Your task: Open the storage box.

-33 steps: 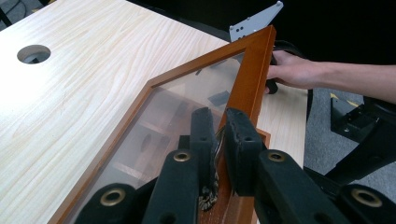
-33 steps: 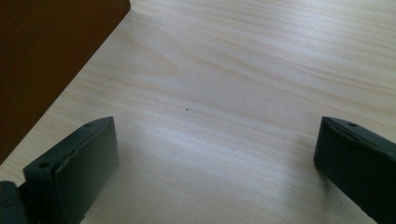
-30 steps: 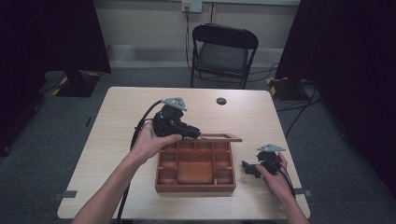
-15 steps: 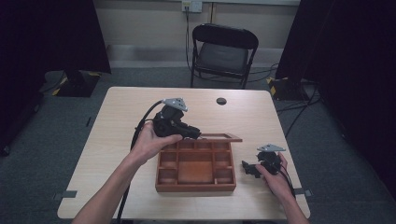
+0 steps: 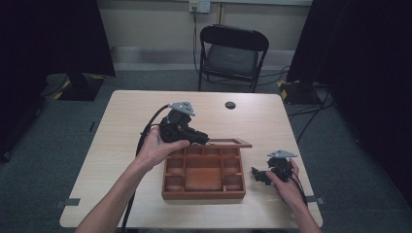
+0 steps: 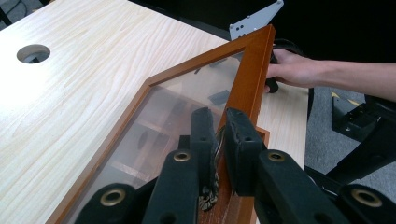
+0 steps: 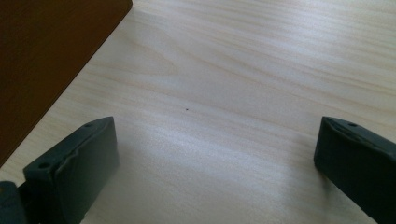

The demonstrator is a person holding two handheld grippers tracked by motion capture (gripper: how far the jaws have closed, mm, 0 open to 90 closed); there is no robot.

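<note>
Wood the colour of cherry makes up the compartmented box [image 5: 204, 174] we see near the front edge of the pale table [image 5: 121, 145]. Its glass-paned lid [image 6: 187, 107] is raised, and our left hand-held gripper [image 6: 216, 135] is clenched on the lid's wooden frame, jaws pressed to either side of the rail. Our right hand-held gripper [image 5: 258, 174] rests on the table just beside the box's right wall, its jaws spread wide with nothing between them. A black folding chair [image 5: 232, 53] stands beyond the far edge.
</note>
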